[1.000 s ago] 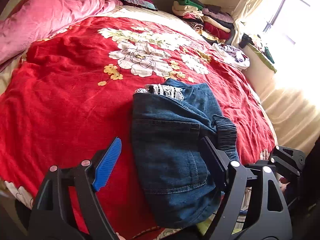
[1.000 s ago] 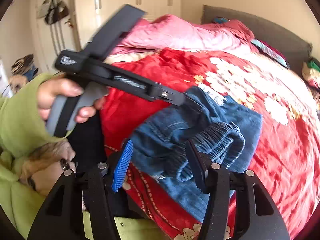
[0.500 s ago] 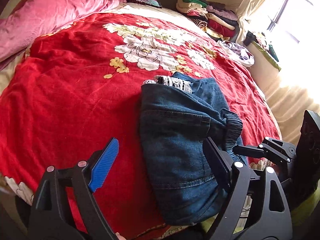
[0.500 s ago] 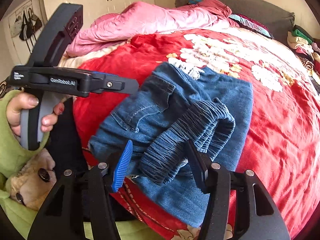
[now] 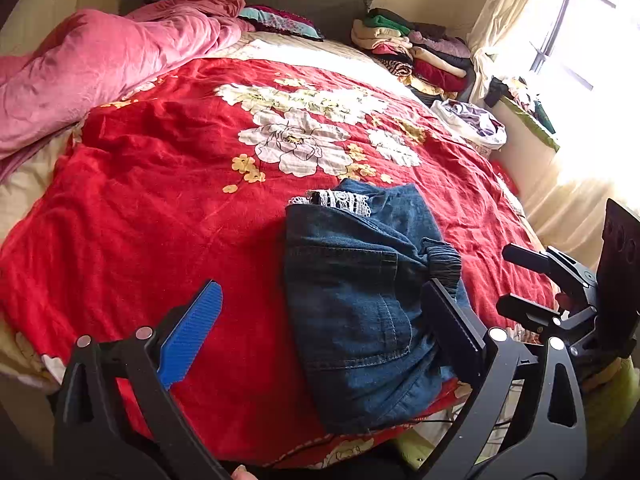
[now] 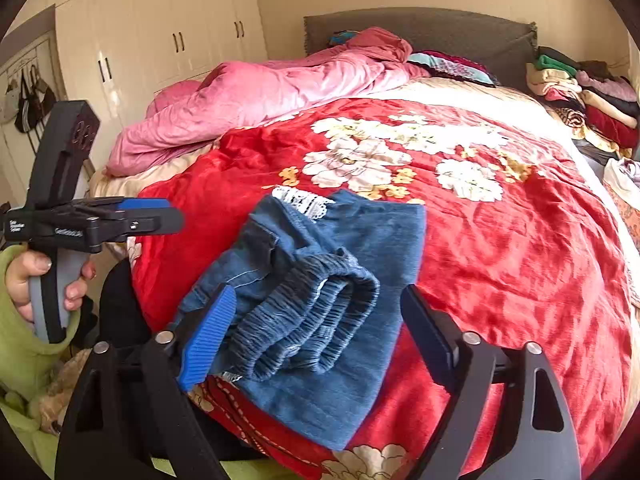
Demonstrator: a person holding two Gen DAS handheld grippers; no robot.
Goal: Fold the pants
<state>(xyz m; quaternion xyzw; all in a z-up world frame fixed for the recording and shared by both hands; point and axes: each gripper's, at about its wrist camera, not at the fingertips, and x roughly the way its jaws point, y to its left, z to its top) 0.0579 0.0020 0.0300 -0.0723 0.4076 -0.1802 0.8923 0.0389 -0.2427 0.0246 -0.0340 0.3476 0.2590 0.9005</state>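
The blue denim pants (image 5: 360, 300) lie folded in a compact bundle on the red floral blanket (image 5: 160, 216), near the bed's front edge. Their elastic waistband (image 6: 312, 320) faces the right gripper, and white lace trim shows at the far end. My left gripper (image 5: 320, 328) is open and empty, held above the bundle's near end. My right gripper (image 6: 316, 328) is open and empty, with the waistband between its spread fingers but not touched. The left gripper also shows in the right wrist view (image 6: 120, 224), held in a hand at the far left.
A pink duvet (image 5: 100, 64) is heaped at the back left of the bed. A stack of folded clothes (image 5: 416, 48) sits at the back right by the headboard. A white garment (image 5: 472, 124) lies on the right edge. Wardrobes (image 6: 160, 40) stand at the left.
Both grippers have drawn back and risen away from the pants, both staying open. The folded bundle lies still on the blanket.
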